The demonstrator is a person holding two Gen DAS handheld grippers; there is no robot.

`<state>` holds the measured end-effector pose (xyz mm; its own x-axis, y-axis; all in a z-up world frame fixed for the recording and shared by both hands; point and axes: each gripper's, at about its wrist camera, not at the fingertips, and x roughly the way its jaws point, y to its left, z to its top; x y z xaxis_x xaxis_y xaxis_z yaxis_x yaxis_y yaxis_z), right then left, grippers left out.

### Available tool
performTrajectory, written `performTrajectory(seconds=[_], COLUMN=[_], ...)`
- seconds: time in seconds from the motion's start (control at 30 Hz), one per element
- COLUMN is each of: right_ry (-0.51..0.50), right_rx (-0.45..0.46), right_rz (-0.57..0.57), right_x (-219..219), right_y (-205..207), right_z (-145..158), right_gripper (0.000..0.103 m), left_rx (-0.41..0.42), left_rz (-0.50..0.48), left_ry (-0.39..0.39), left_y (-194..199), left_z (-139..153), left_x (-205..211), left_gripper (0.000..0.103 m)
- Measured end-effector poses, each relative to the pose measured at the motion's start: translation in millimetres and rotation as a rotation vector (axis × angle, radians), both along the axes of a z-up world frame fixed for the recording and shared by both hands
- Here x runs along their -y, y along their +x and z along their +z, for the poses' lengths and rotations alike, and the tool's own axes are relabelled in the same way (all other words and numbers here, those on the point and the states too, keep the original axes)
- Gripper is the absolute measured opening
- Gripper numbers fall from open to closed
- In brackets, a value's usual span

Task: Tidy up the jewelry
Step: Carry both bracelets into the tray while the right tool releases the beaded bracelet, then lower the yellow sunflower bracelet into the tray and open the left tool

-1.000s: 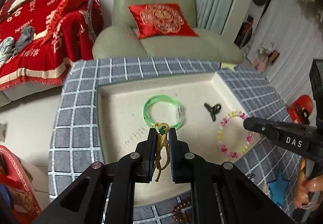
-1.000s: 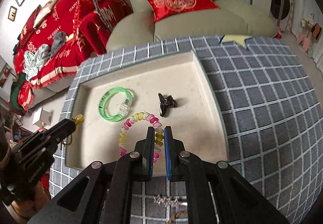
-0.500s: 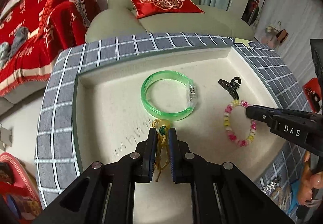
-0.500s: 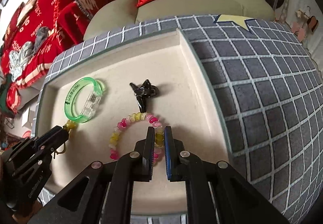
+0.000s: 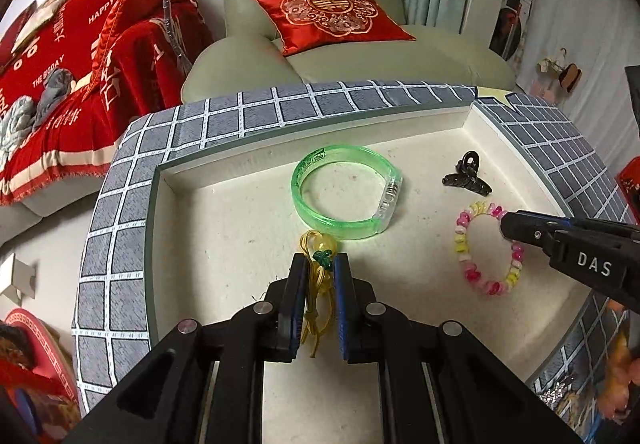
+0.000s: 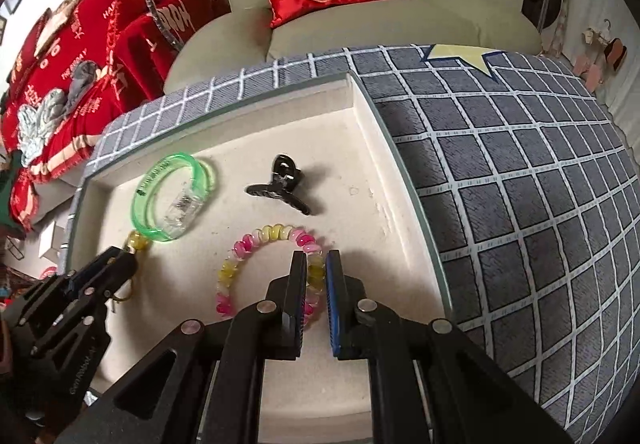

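Observation:
A cream tray (image 5: pixel 224 228) sits on a grey checked cloth. In it lie a green bangle (image 5: pixel 344 192), a black hair claw (image 5: pixel 466 178) and a pink-and-yellow bead bracelet (image 5: pixel 486 248). My left gripper (image 5: pixel 321 262) is shut on a yellow cord charm (image 5: pixel 318 272) with a yellow bead and green knot, low over the tray just before the bangle. My right gripper (image 6: pixel 316 264) is shut on the bead bracelet (image 6: pixel 256 244), which rests on the tray floor right of the bangle (image 6: pixel 172 200) and below the hair claw (image 6: pixel 282 188).
The tray's raised rim (image 6: pixel 404 180) borders the grey checked cloth (image 6: pixel 520 180). A yellow star patch (image 6: pixel 460 56) lies on the cloth at the far side. A green armchair (image 5: pixel 344 44) with a red cushion and a red-draped sofa (image 5: pixel 80 76) stand behind. Sparkly items (image 5: pixel 554 398) lie near the front right.
Both grippers have moved forward and down over the tray. The cord charm now sits just before the bangle and the bead bracelet lies on the tray floor.

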<state>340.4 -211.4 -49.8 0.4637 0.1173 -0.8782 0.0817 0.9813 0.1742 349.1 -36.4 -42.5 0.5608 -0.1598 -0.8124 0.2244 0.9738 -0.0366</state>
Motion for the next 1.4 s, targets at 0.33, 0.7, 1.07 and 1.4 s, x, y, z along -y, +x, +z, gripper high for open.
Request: performTrajectory(seconds=[0.33, 0.7, 1.07, 1.4], right_ry=[0.016, 0.027, 0.032, 0.074], right_rx=[0.106, 0.129, 0.138, 0.181], right_rz=[0.026, 0.019, 0.012, -0.001], right_x=[-7, -5, 3, 10], right_y=[-21, -44, -57, -85], right_z=[35, 47, 51, 63], right_gripper=[0.061, 0.061, 0.062, 0.087], left_rx=[0.019, 0.021, 0.057, 0.144], left_rz=[0.052, 0.056, 0.072, 0.078], left_ry=[-0.01, -0.02, -0.059, -0.035], left_y=[-7, -5, -14, -48], left_z=[5, 9, 27, 50], left_x=[-7, -5, -15, -30], left_gripper=[0.029, 0.029, 0.09, 0.103])
